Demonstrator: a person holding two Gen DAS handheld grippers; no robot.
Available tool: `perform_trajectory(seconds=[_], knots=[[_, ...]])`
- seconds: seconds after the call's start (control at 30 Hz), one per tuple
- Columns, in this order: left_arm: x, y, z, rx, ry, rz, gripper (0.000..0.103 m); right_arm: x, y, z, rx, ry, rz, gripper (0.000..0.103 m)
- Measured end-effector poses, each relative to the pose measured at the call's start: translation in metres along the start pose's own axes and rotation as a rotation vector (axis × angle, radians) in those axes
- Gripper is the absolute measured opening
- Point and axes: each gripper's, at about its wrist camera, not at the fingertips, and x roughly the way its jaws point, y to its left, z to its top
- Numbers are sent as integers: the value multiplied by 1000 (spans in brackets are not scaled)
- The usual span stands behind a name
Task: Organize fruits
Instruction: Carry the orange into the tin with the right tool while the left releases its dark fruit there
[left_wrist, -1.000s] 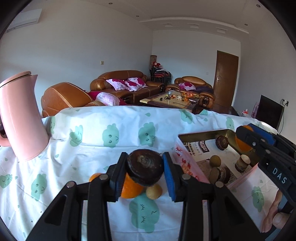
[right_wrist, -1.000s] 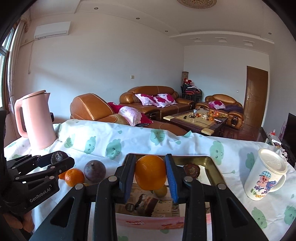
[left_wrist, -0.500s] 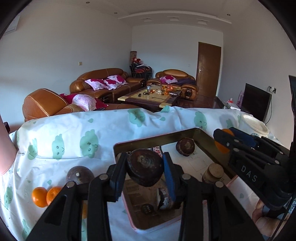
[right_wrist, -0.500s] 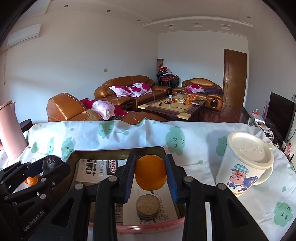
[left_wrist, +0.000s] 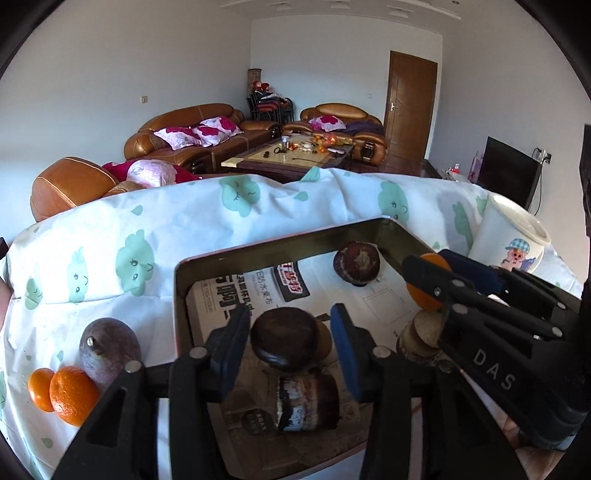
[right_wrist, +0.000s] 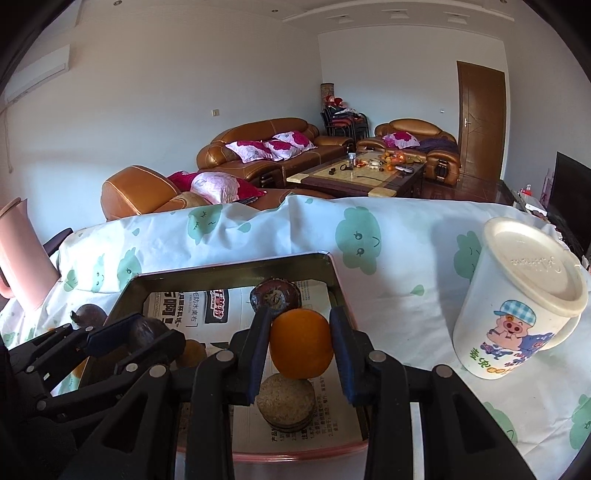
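Note:
A metal tray (left_wrist: 177, 295) lined with newspaper lies on the cloud-print cloth. My left gripper (left_wrist: 290, 343) hangs over its near left part, jaws opening. A dark round fruit (left_wrist: 286, 339) is between them, with a gap at the right pad. My right gripper (right_wrist: 298, 343) is shut on an orange (right_wrist: 301, 345) just above a stack of tan discs (right_wrist: 286, 400) in the tray (right_wrist: 221, 267). Each gripper shows in the other's view: the left gripper (right_wrist: 142, 334) and the right gripper (left_wrist: 437, 266). Another dark fruit (left_wrist: 356, 260) rests at the tray's far end.
Left of the tray, on the cloth, lie a purple fruit (left_wrist: 109, 347) and two oranges (left_wrist: 70, 393). A lidded pig mug (right_wrist: 517, 306) stands right of the tray and a pink kettle (right_wrist: 18, 254) at far left. A layered dark object (left_wrist: 306, 402) lies under the left jaws.
Both grippers have swung right, from beside the tray to over it, and sunk a little. The left jaws have widened off the dark fruit. The right still grips the orange.

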Motion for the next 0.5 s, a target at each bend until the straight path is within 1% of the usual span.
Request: perform_trajectory(seconds=[0.07, 0.1, 0.13, 0.2, 0.23, 0.3, 0.33, 0.4, 0.5], knots=[[-1, -2, -1, 12, -4, -4, 76, 0, 1, 0, 12, -4, 34, 37], [-4, -4, -1, 19, -17, 12, 92, 1, 0, 0, 24, 2, 61, 37], [-7, -6, -2, 26, -35, 36, 102, 2, 1, 0, 31, 7, 76, 40], [-16, -10, -4, 46, -80, 62, 103, 2, 2, -1, 47, 6, 107, 56], [-20, -11, -4, 54, -105, 74, 103, 1, 3, -1, 51, -3, 109, 59], [-31, -10, -6, 52, -156, 84, 103, -8, 6, 0, 43, -51, 106, 64], [-35, -9, -5, 47, -172, 94, 103, -14, 7, 1, 33, -80, 99, 70], [-40, -4, -6, 29, -186, 110, 103, -26, 11, 2, 14, -149, 69, 79], [-43, 7, -7, -8, -183, 138, 103, -42, 16, 2, -7, -245, 3, 83]])
